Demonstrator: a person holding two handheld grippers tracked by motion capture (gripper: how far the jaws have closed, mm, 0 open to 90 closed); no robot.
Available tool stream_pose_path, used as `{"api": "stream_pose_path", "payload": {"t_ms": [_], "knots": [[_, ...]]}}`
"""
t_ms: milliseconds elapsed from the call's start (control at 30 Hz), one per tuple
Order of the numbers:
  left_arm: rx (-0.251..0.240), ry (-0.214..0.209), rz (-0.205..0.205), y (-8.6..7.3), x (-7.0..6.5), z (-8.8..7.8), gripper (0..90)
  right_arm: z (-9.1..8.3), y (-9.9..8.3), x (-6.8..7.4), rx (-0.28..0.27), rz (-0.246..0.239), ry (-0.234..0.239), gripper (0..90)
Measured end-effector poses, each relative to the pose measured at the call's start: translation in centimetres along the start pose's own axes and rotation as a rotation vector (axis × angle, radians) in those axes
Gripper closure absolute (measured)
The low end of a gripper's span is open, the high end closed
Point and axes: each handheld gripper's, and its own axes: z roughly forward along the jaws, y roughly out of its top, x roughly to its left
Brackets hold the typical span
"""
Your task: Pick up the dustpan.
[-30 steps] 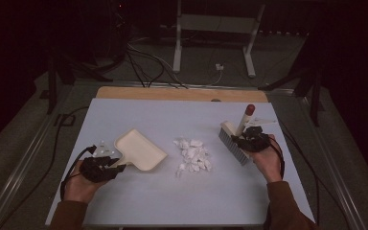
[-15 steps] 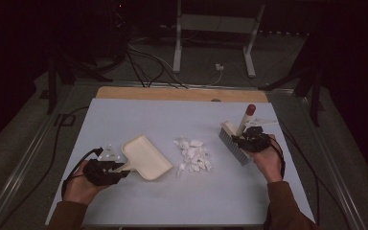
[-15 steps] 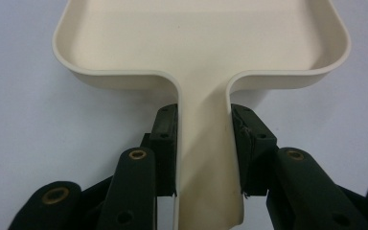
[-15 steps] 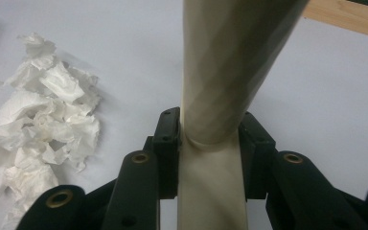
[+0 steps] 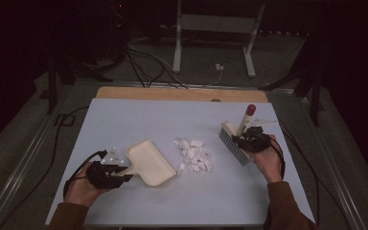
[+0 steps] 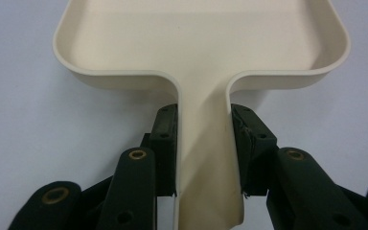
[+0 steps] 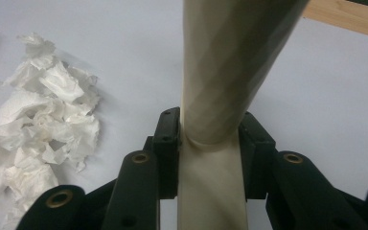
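On the pale grey counter [image 5: 139, 115], the left gripper [image 5: 106, 173] lies low, its fingers [image 6: 165, 143] clamped on the handle of a cream plastic dustpan [image 5: 148, 162]. Opposite, past the crumpled white paper scraps [image 5: 194, 154], the right gripper [image 5: 254, 140] clasps a cream, red-tipped brush [image 5: 239, 130], handle tilted upward.

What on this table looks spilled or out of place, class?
A loose heap of torn white paper scraps lies scattered on the table, between the cream dustpan and the brush. Both tools are gripped, nothing swept yet.
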Motion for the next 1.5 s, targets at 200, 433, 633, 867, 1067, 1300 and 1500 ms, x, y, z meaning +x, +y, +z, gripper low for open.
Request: {"api": "stream_pose_path", "payload": {"t_ms": [200,433,633,867,1067,1300,1500], "knots": [[0.020,-0.001,0.005,0.2,-0.8,0.6,66.6,0.0,0.0,0.0,-0.001,0.000,-0.001,66.9],[0.041,-0.028,0.046,0.0,-1.7,0.8,66.6,0.0,-0.1,-0.1,-0.001,0.006,-0.002,66.9],[0.064,-0.018,0.049,-0.3,-2.0,0.9,66.6,0.0,0.0,0.0,-0.002,0.002,-0.004,66.9],[0.070,-0.010,0.053,0.3,-2.3,1.7,66.5,0.0,0.0,0.0,-0.002,0.004,-0.004,66.9],[0.080,-0.005,0.059,0.8,-2.5,2.3,66.5,0.0,-0.1,0.0,-0.001,0.004,-0.004,66.9],[0.080,-0.006,0.052,1.2,-2.4,2.7,66.5,0.0,-0.1,0.0,-0.002,0.005,-0.004,66.9],[0.083,-0.007,0.053,1.6,-2.3,3.0,66.5,0.0,0.0,0.0,-0.004,0.003,-0.004,66.9]]}}
